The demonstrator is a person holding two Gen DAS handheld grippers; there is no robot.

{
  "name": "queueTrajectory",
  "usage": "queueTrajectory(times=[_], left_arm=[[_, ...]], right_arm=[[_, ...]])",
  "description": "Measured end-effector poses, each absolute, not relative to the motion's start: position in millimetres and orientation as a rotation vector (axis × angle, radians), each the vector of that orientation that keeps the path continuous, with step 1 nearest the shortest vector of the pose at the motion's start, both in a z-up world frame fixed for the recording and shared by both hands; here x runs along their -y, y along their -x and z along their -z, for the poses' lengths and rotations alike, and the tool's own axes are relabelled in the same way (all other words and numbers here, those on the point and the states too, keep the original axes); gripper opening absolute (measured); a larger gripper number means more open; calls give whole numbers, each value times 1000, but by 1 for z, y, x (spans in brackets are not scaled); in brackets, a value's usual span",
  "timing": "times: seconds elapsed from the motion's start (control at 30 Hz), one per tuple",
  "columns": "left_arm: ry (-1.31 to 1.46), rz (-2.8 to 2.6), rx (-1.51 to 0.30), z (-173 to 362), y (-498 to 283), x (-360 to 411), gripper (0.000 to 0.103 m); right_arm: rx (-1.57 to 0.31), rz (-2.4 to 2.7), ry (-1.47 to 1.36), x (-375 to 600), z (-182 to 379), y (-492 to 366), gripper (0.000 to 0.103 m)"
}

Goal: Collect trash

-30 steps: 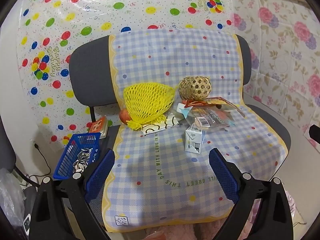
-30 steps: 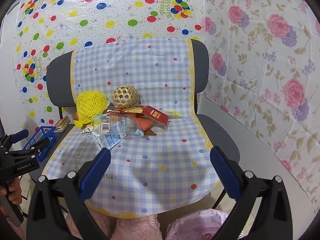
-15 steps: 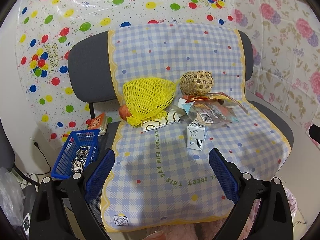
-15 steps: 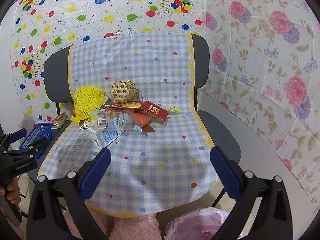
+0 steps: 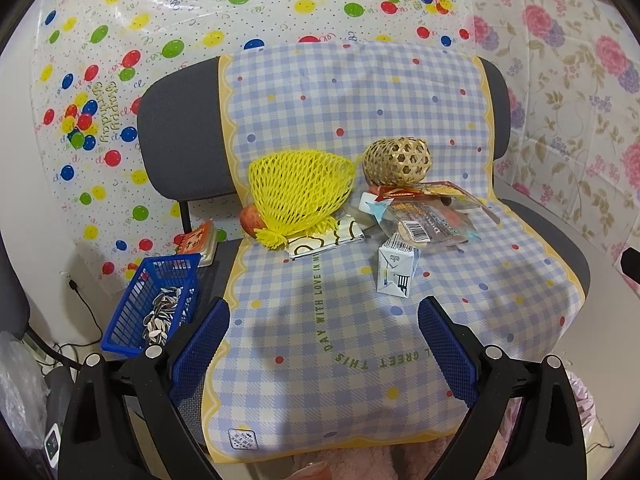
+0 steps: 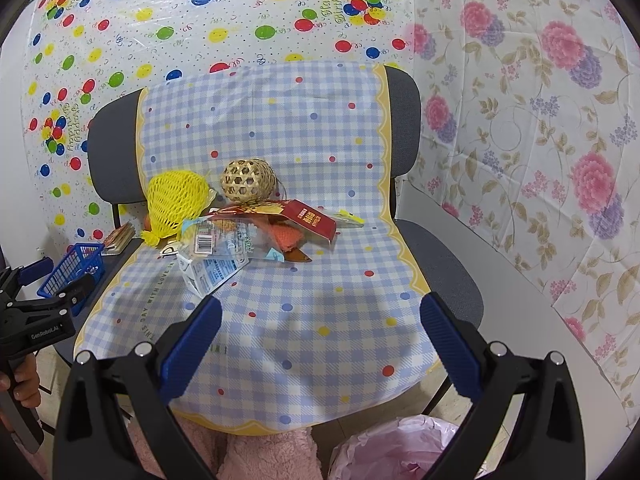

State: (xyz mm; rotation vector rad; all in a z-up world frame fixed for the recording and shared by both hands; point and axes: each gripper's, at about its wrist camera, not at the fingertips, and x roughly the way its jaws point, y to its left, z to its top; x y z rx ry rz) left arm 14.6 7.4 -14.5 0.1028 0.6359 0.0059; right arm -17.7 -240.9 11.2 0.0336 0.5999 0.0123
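Observation:
Trash lies heaped at the back of a chair seat covered by a blue checked cloth (image 5: 328, 320): a small white carton (image 5: 396, 272), clear and red wrappers (image 5: 428, 216), a yellow foam net (image 5: 300, 196) and a woven ball (image 5: 398, 160). The right wrist view shows the carton (image 6: 212, 270), a red packet (image 6: 308, 216), the net (image 6: 174, 200) and the ball (image 6: 248, 180). My left gripper (image 5: 324, 344) is open and empty before the seat. My right gripper (image 6: 320, 340) is open and empty over the seat's front. A pink-lined bin (image 6: 396, 452) stands below the seat.
A blue basket (image 5: 156, 300) with seed shells sits left of the chair on a side surface, beside a small orange packet (image 5: 198, 240). An orange fruit (image 5: 252, 220) lies behind the net. Patterned sheets cover the walls. Pink fluffy fabric (image 6: 256, 452) lies under the seat front.
Both grippers have moved slightly closer to the chair; the trash heap appears a little larger and lower in view. Nothing on the seat has moved.

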Motion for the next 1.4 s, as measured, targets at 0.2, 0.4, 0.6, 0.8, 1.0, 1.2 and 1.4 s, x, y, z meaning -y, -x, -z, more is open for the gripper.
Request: queueTrajectory(times=[0.2,0.4,0.6,0.8,1.0,1.2,1.4], left_arm=[[-106,-4,-635,14,-16,-8,94],[-105,-4,-635,14,-15,-9,94],[-105,-4,-638,15,-16,-9,94],[-105,-4,-637,15,-15,-9,94],[-104,-4,-635,15,-15,-10,94],[-104,-3,-636,14,-15,-9,94],[-105,-5,-639,16,-17,-11,94]], right_arm=[[-597,-13,-31,240,-11,17,97],[-598,-15,-32,240,-11,17,97],[-597,-17,-31,240,-10,17,97],[-597,-18,-30,239,-11,16,97],[-597,-18,-29,239,-11,16,97],[-597,-18,-30,240,-11,16,97],[-598,-20,-30,240,-10,16,97]])
